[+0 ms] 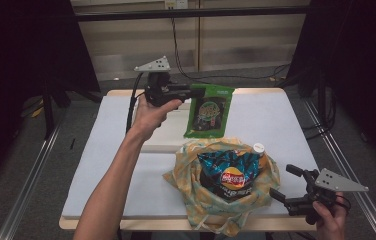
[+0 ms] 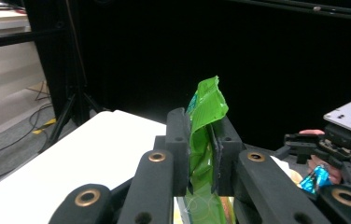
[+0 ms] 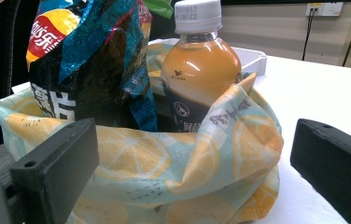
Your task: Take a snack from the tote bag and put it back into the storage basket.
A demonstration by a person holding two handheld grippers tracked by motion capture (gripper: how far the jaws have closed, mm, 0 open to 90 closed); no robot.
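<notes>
Above the far middle of the white table [image 1: 101, 165], the left gripper [image 1: 196, 91] holds a green snack bag [image 1: 210, 111] by its top edge, and the bag hangs down from the jaws over the tabletop. From the left gripper view the two black jaws are pressed against the crumpled green foil [image 2: 205, 126] from both sides; the lower part of the bag is cut off by the bottom of that picture, and its printing cannot be read. The dark label on the bag's front is too blurred in the high view to make out.

Near the front edge of the table stands a cloth bag [image 1: 196, 197] printed with orange slices, its mouth open. Inside it a blue and black chip bag [image 1: 228, 175] sticks up, and beside that an orange drink bottle [image 3: 197, 70] with a white cap; the cloth wall [image 3: 164, 172] hides the bottom of both. In the high view little more than the bottle's cap [image 1: 258, 148] can be seen.

The right gripper [image 1: 282, 184] hovers just beside the cloth bag's right side with its jaws spread wide and nothing between the pads. Its hand [image 1: 332, 220] is partly cut off at the bottom edge. A low white tray [image 3: 253, 58] lies behind the bottle, mostly hidden.
</notes>
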